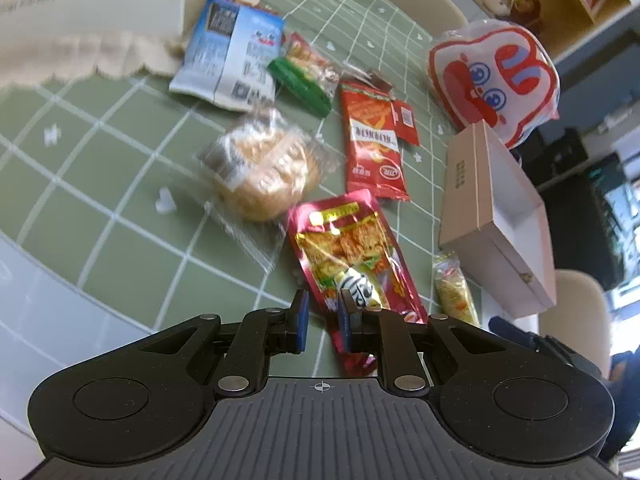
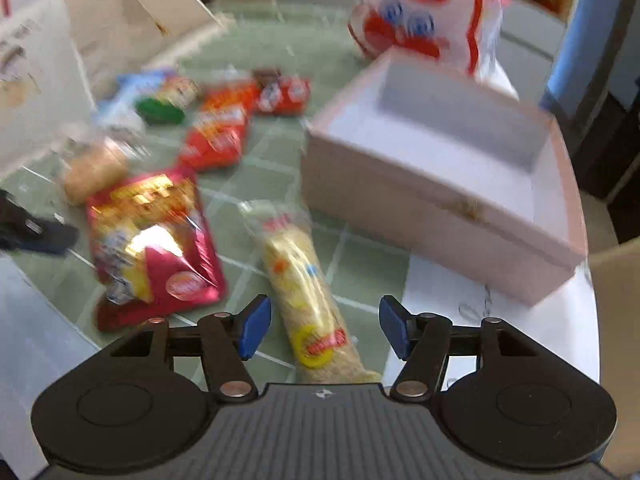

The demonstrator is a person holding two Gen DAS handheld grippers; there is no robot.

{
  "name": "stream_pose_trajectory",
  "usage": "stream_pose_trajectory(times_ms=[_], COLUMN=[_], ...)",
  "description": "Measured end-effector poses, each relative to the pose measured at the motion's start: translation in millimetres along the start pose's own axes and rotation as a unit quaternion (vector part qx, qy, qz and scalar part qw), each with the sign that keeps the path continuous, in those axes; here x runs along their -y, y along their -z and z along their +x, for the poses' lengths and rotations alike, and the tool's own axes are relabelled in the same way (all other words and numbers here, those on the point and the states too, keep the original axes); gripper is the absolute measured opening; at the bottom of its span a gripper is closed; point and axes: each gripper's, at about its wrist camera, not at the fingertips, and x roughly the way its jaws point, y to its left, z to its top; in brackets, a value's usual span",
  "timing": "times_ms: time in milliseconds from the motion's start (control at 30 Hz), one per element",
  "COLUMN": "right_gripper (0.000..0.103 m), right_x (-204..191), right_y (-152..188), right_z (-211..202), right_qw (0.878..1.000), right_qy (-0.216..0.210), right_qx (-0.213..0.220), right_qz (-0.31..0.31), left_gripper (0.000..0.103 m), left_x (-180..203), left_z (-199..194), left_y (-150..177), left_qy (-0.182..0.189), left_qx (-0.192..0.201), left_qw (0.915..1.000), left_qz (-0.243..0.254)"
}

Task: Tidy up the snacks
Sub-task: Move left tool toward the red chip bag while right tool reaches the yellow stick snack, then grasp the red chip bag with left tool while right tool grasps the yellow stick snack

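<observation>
Several snack packets lie on a green checked tablecloth (image 1: 120, 240). My left gripper (image 1: 324, 322) is open with a narrow gap, just left of a shiny magenta packet (image 1: 352, 252), whose lower edge passes under its right finger. A wrapped round bun (image 1: 266, 172), a red packet (image 1: 370, 144), a blue-white packet (image 1: 234, 52) and a green-ended packet (image 1: 306, 74) lie beyond. My right gripper (image 2: 322, 330) is open wide above a long yellow packet (image 2: 306, 296); the packet lies between the fingers, not touching them. The magenta packet (image 2: 154, 244) lies to its left.
An open pale pink box (image 2: 420, 192) with a white inside stands at the right; it also shows in the left wrist view (image 1: 492, 216). A white and red plastic bag (image 1: 496, 76) sits behind it. Cream chairs stand around the table.
</observation>
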Motion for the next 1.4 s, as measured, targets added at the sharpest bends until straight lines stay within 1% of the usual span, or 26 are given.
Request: stream_pose_trajectory(times_ms=[100, 200, 233, 267, 333, 400, 433, 467, 500, 533, 567, 600, 633, 700, 733, 800, 833, 867, 933, 1033, 1100, 1133, 1200, 1267, 1300, 1400], right_gripper=[0.061, 0.061, 0.058, 0.049, 0.047, 0.045, 0.045, 0.045, 0.045, 0.045, 0.045, 0.045, 0.045, 0.045, 0.045, 0.046, 0.046, 0.046, 0.045, 0.045, 0.046, 0.046, 0.046, 0.046, 0.046, 0.048], right_x=[-11.2, -22.5, -26.5, -29.2, -32.3, -35.8, -36.3, -35.5, -32.8, -29.4, -24.9, -20.9, -18.5, -12.8, -9.5, -1.5, 2.2, 4.6, 11.1, 19.1, 20.2, 20.2, 18.8, 17.5, 19.5, 27.6], right_y=[-6.7, -19.2, -22.1, -24.7, -26.8, -23.6, -21.6, -20.3, -18.0, -16.1, -13.2, -8.5, -3.6, 8.4, 14.1, 24.5, 27.7, 29.2, 31.7, 35.1, 37.0, 38.6, 40.0, 42.6, 45.2, 49.4], right_z=[-13.4, -2.4, 5.4, 14.3, 31.4, 34.8, 33.8, 32.2, 29.1, 26.6, 22.3, 16.6, 11.2, 2.4, 0.0, -2.3, -3.0, -4.1, -6.0, -7.3, -9.5, -12.6, -16.4, -16.3, -14.5, -14.8], right_qw=[0.999, 0.998, 0.997, 0.997, 0.998, 0.998, 0.997, 0.997, 0.998, 0.998, 0.998, 0.997, 0.997, 0.996, 0.996, 0.995, 0.995, 0.995, 0.994, 0.992, 0.993, 0.995, 0.998, 1.000, 1.000, 0.999], right_qy=[-0.015, -0.013, -0.005, 0.000, -0.007, -0.019, -0.021, -0.026, -0.034, -0.045, -0.062, -0.075, -0.080, -0.084, -0.087, -0.091, -0.092, -0.091, -0.094, -0.103, -0.092, -0.075, -0.043, -0.012, -0.006, -0.029], right_qx=[0.039, 0.044, 0.043, 0.038, 0.012, 0.004, 0.005, 0.002, -0.004, -0.009, -0.014, -0.016, -0.015, -0.014, -0.016, -0.017, -0.014, -0.011, -0.008, -0.003, -0.004, 0.000, 0.011, 0.009, 0.004, 0.004], right_qz=[-0.029, -0.049, -0.058, -0.064, -0.066, -0.067, -0.068, -0.066, -0.056, -0.046, -0.030, -0.015, -0.007, 0.007, 0.017, 0.035, 0.041, 0.045, 0.056, 0.069, 0.070, 0.065, 0.049, 0.025, 0.022, 0.035], left_gripper=[0.018, 0.018, 0.018, 0.018, 0.019, 0.026, 0.034, 0.037, 0.036, 0.036, 0.036, 0.036, 0.036, 0.036, 0.036, 0.039, 0.046, 0.057, 0.069, 0.068, 0.065, 0.062, 0.061, 0.061, 0.060, 0.059], left_x=[-10.8, -23.5, -26.5, -28.2, -28.4, -25.5, -20.9, -14.2, -6.9, 1.5, 12.3, 20.3, 29.4, 45.0, 50.0, 56.0, 58.8, 60.9, 60.3, 56.4, 53.3, 53.2, 53.2, 57.0, 59.0, 75.4], left_z=[5.1, 11.2, 14.3, 18.3, 26.7, 33.6, 34.2, 31.6, 27.0, 22.0, 15.0, 9.2, 5.3, 6.9, 12.0, 25.5, 32.1, 39.0, 50.5, 54.0, 53.4, 53.7, 52.6, 54.2, 54.9, 46.7], left_y=[5.7, 8.1, 8.0, 7.3, 4.4, -0.7, -3.0, -6.2, -8.3, -9.6, -9.5, -7.8, -5.4, 0.9, 3.7, 6.8, 7.3, 7.9, 10.6, 13.6, 16.7, 17.5, 21.2, 22.8, 23.9, 25.0], left_qy=[0.009, 0.026, 0.041, 0.057, 0.084, 0.104, 0.105, 0.106, 0.112, 0.128, 0.149, 0.158, 0.159, 0.135, 0.116, 0.095, 0.090, 0.093, 0.096, 0.103, 0.109, 0.108, 0.107, 0.110, 0.112, 0.118], left_qx=[0.016, 0.027, 0.036, 0.043, 0.045, 0.040, 0.036, 0.029, 0.024, 0.016, 0.006, 0.001, -0.004, -0.021, -0.028, -0.039, -0.043, -0.051, -0.075, -0.085, -0.088, -0.088, -0.081, -0.077, -0.076, -0.071], left_qw=[0.9997, 0.9986, 0.9976, 0.9966, 0.9945, 0.9926, 0.9928, 0.9934, 0.9933, 0.9916, 0.9885, 0.9864, 0.9846, 0.9840, 0.9851, 0.9865, 0.9870, 0.9864, 0.9853, 0.9847, 0.9844, 0.9846, 0.9856, 0.9862, 0.9862, 0.9851], left_qz=[-0.018, -0.038, -0.042, -0.042, -0.045, -0.047, -0.044, -0.034, -0.019, -0.001, 0.022, 0.045, 0.072, 0.115, 0.124, 0.128, 0.126, 0.125, 0.120, 0.111, 0.106, 0.104, 0.103, 0.097, 0.095, 0.103])
